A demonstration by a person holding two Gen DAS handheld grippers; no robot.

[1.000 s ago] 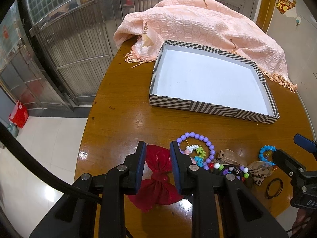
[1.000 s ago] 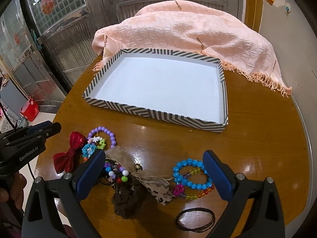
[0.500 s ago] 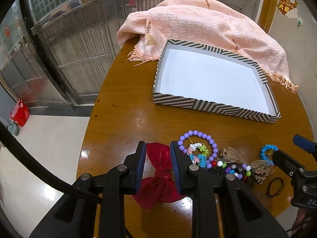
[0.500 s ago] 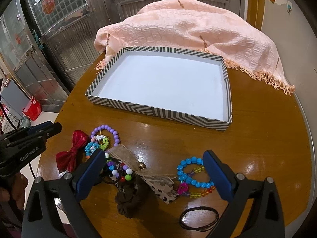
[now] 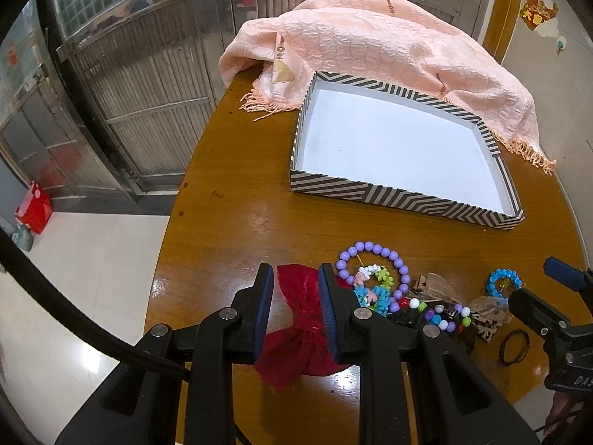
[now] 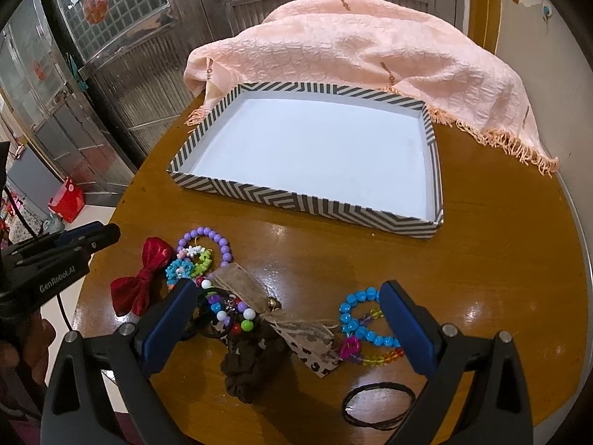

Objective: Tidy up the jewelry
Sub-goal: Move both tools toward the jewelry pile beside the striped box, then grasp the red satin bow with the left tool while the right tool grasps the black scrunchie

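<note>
1. The left gripper [image 5: 295, 276] is seen with its jaws narrowly parted, one on each side of the red fabric bow [image 5: 301, 328]; whether the bow is actually pinched cannot be told.
2. The right gripper [image 6: 287, 294] is held wide open with nothing between its jaws, above the jewelry pile.
3. The bow is found at the 9 o'clock end of the pile on the round wooden table [image 6: 500, 244], just beside the purple bead bracelet [image 6: 205, 239].
4. A blue bead bracelet [image 6: 365, 320] is seen at 3 o'clock of the pile, a dark brown scrunchie [image 6: 246, 365] at 6 o'clock, and a thin black hair tie [image 6: 378, 404] near the table edge.
5. The striped tray [image 6: 296, 198] is placed at 12 o'clock of the pile, well apart, its white floor bare.
6. A peach fringed shawl [image 6: 370, 44] is draped behind the tray, touching its far rim.
</note>
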